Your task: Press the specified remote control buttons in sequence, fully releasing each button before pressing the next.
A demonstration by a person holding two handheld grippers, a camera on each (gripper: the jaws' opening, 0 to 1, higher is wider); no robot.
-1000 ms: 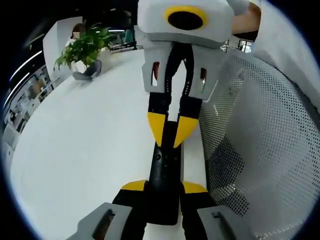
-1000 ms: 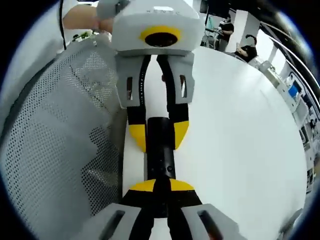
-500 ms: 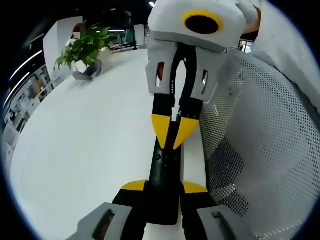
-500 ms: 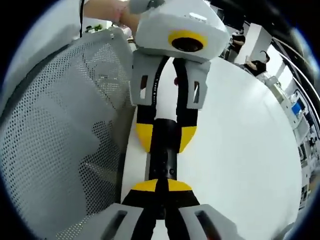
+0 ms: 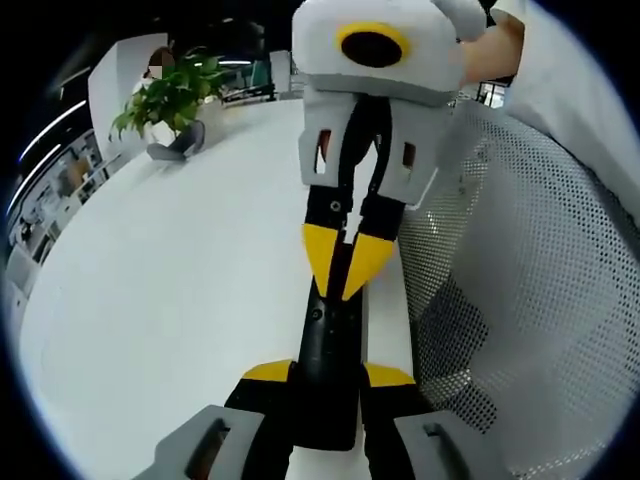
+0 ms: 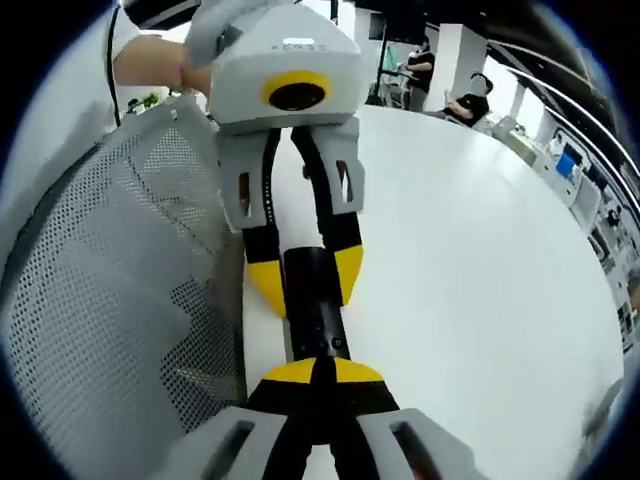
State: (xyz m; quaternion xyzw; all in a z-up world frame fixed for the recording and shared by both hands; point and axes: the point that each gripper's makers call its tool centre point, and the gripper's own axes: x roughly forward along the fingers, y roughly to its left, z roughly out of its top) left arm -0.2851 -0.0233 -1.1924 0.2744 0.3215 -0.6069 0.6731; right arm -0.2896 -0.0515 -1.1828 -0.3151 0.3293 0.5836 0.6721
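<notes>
Along the desk's near edge, beside a perforated white mesh chair back, lies a slim black remote. The left gripper clamps its end; the right gripper, yellow tips pinched together, touches its buttons. A leafy potted plant appears in the left gripper view.

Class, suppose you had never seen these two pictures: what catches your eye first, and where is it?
A black remote control lies lengthwise on the white table, clamped between the yellow tips of the left gripper. The right gripper meets it head-on, tips closed together over the remote. Beside them hangs white perforated mesh, and a potted plant stands far back.
</notes>
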